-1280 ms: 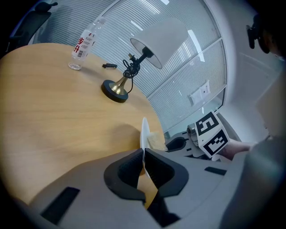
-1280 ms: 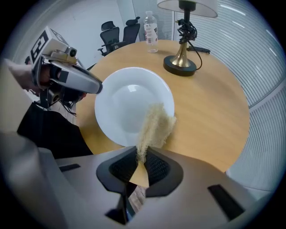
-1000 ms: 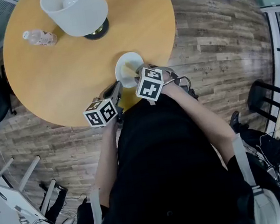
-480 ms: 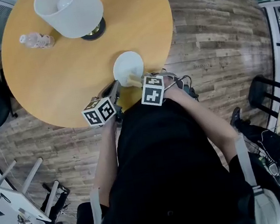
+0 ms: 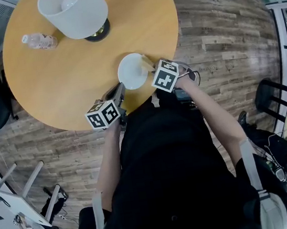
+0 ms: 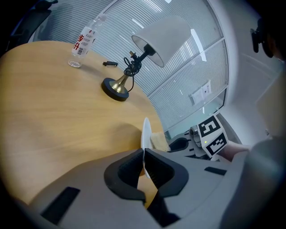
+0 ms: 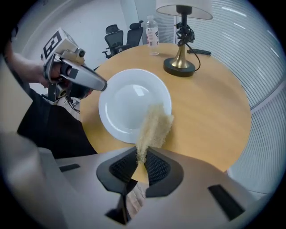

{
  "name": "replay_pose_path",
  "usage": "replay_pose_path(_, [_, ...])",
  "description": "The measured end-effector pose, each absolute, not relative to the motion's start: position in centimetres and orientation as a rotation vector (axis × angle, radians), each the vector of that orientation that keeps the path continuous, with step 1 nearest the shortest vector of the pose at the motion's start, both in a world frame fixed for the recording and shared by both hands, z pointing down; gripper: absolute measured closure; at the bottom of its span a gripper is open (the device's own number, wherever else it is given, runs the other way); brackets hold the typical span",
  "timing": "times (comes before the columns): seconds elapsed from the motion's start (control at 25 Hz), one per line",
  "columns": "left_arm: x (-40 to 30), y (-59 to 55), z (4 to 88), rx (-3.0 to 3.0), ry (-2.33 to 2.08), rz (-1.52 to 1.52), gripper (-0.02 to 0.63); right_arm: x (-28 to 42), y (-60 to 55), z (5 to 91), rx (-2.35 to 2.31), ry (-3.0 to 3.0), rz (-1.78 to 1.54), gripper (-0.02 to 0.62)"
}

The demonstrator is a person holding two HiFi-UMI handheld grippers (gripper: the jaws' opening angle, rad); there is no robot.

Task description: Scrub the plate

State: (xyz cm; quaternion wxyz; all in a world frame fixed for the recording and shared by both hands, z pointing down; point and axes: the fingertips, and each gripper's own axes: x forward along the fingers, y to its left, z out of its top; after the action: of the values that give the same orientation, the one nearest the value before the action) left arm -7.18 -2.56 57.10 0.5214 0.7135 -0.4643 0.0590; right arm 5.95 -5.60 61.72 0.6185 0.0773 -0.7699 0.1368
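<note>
On the round table (image 5: 47, 72), my right hand-held gripper (image 7: 142, 163), clamped on the scrub pad (image 7: 155, 125), just swung to the right rim of the white plate (image 7: 127, 105), which my left hand-held gripper (image 6: 144, 162) pins by its rim near the table edge, so I judge scrubbing mid-stroke.

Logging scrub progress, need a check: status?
Left hand-held gripper shut on plate rim. Right hand-held gripper shut on scrub pad, at plate's edge. Lamp, bottle farther back, out of the way.
</note>
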Motion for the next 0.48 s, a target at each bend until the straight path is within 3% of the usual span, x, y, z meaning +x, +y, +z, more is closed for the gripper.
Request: replay_pose_path(0.48, [-7.3, -2.8, 57.3, 1.705, -1.114, 0.138, 0.583, 4.5, 1.1, 62.4, 0.014, -1.745, 0.309, 0.549])
